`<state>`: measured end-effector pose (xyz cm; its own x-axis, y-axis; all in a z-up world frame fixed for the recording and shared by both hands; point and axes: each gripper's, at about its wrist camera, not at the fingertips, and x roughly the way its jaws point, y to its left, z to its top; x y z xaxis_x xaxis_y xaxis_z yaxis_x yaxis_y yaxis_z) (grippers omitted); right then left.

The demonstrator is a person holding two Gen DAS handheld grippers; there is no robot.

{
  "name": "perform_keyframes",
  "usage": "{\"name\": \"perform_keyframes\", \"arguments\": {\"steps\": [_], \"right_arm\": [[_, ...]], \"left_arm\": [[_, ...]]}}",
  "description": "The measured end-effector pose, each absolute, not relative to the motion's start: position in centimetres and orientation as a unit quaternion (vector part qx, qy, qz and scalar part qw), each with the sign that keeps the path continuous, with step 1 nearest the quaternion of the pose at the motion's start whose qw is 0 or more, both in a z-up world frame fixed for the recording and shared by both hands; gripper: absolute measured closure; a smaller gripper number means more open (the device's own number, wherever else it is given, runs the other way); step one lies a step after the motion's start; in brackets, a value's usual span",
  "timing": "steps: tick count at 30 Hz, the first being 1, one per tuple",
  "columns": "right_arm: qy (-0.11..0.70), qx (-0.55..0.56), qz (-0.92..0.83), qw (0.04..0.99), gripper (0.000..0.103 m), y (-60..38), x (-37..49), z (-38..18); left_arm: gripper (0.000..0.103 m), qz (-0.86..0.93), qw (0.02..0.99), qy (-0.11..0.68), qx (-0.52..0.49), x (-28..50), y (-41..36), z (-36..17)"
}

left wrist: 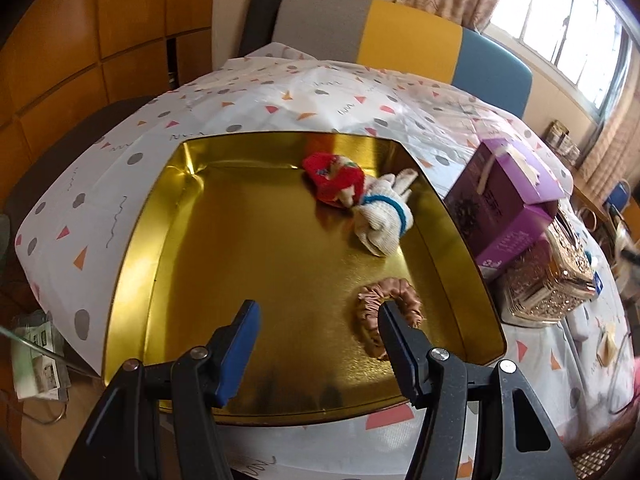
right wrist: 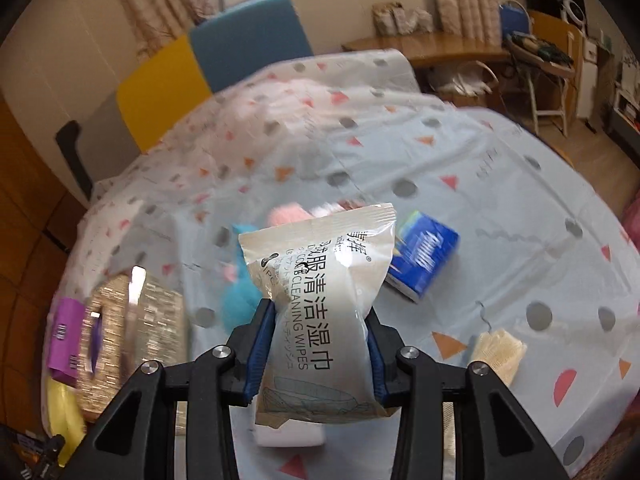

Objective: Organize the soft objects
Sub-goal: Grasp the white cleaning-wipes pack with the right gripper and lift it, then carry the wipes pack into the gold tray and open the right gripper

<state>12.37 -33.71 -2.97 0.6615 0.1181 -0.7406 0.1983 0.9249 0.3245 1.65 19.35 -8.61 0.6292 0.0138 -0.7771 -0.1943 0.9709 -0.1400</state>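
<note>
The patterned tablecloth (left wrist: 248, 96) carries a gold tray (left wrist: 280, 264) holding a white sock (left wrist: 384, 216), a red knit piece (left wrist: 332, 178) and a pink scrunchie (left wrist: 394, 294). The left gripper (left wrist: 316, 314) hangs over the tray, fingers apart, empty — the right gripper (right wrist: 316, 320) clamps a wipes pack (right wrist: 320, 276) above the cloth

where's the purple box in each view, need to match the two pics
Left wrist view: the purple box stands at the right, on the tablecloth just outside the gold tray, leaning over a glittery box.
Right wrist view: the purple box is at the lower left edge, blurred, beside the same glittery box.
Shared landmark: the chair back with grey, yellow and blue panels.
</note>
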Motion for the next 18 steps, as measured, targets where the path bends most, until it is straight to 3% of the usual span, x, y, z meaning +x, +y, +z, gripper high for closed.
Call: {"name": "perform_keyframes", "arguments": {"steps": [11, 18], "right_arm": [[0.374, 0.084, 0.206, 0.900, 0.062, -12.9, 13.0, 8.0], [0.425, 0.019, 0.328, 0.844, 0.062, 0.8, 9.8, 5.1]], "left_arm": [[0.041, 0.080, 0.899, 0.414, -0.122, 1.0, 21.5, -8.0], [0.041, 0.109, 0.901, 0.397, -0.134, 0.0, 23.6, -7.5]]}}
